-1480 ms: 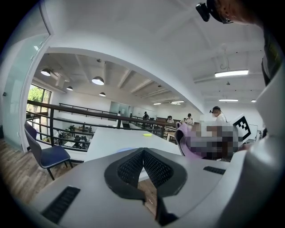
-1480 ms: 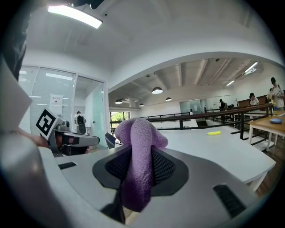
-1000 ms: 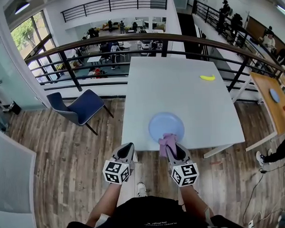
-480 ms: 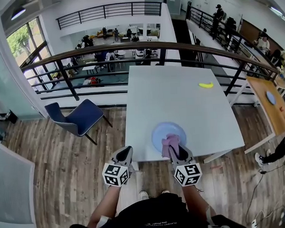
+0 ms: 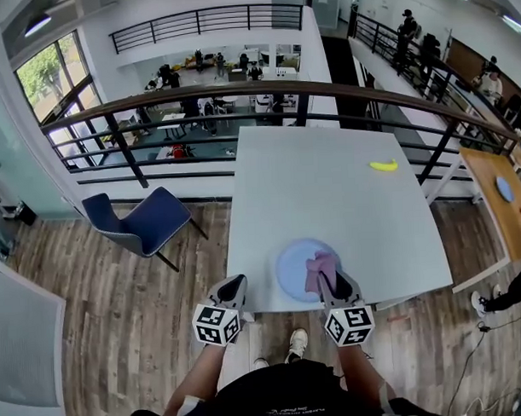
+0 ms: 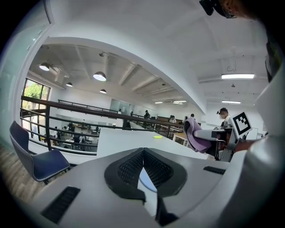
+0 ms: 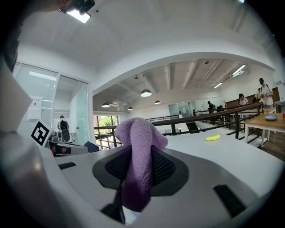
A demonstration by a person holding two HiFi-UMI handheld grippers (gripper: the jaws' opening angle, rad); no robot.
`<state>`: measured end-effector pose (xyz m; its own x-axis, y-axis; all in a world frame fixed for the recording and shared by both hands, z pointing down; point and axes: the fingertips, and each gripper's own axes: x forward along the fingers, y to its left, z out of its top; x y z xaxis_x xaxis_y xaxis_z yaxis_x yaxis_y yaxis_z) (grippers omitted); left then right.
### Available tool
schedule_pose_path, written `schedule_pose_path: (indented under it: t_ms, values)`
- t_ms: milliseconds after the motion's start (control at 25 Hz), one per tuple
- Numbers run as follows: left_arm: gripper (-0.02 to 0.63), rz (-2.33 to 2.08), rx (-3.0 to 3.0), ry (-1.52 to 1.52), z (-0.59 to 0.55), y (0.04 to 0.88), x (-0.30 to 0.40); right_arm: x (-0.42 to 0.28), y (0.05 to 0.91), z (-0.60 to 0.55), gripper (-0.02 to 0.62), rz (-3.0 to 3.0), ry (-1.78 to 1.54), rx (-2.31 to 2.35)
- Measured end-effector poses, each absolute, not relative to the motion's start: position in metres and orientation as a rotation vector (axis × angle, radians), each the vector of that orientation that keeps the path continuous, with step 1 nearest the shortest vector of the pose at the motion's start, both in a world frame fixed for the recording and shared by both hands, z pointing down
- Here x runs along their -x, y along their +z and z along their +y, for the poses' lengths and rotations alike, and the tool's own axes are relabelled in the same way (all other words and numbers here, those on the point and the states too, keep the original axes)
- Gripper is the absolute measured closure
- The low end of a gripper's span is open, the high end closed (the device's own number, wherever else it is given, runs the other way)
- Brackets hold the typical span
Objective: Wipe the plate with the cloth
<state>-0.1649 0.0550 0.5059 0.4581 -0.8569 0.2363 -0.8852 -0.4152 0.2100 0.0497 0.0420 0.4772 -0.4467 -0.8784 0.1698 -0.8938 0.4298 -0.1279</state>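
A pale blue plate (image 5: 295,266) lies on the white table (image 5: 328,183) near its front edge. My right gripper (image 5: 328,275) is shut on a purple cloth (image 5: 321,267), which hangs over the plate's right side; in the right gripper view the purple cloth (image 7: 136,160) bulges out between the jaws. My left gripper (image 5: 229,291) is shut with nothing in it, just off the table's front left corner. In the left gripper view a sliver of the plate (image 6: 147,181) shows past the closed left gripper (image 6: 143,153).
A yellow banana (image 5: 383,165) lies at the table's far right. A blue chair (image 5: 141,217) stands on the wooden floor to the left. A railing (image 5: 265,100) runs behind the table. A wooden table (image 5: 502,199) with a blue plate stands at the right.
The view has shifted a little. My right gripper with the cloth has moved slightly rightward over the plate's near right side. The left gripper holds beside the table.
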Motion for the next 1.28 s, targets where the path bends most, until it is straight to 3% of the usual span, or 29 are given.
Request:
schedule_pose_path:
  t_ms: [480,1280]
  values:
    - [0.594,-1.596,-2.402,0.217,-0.033,0.504,0.119,-0.084,0.474,-0.057,0.477,-2.633,0.181,-1.509]
    - [0.594,-1.604,-2.376,0.269,-0.100,0.513,0.114,-0.053,0.485,-0.118,0.477,-2.667,0.159,-1.309]
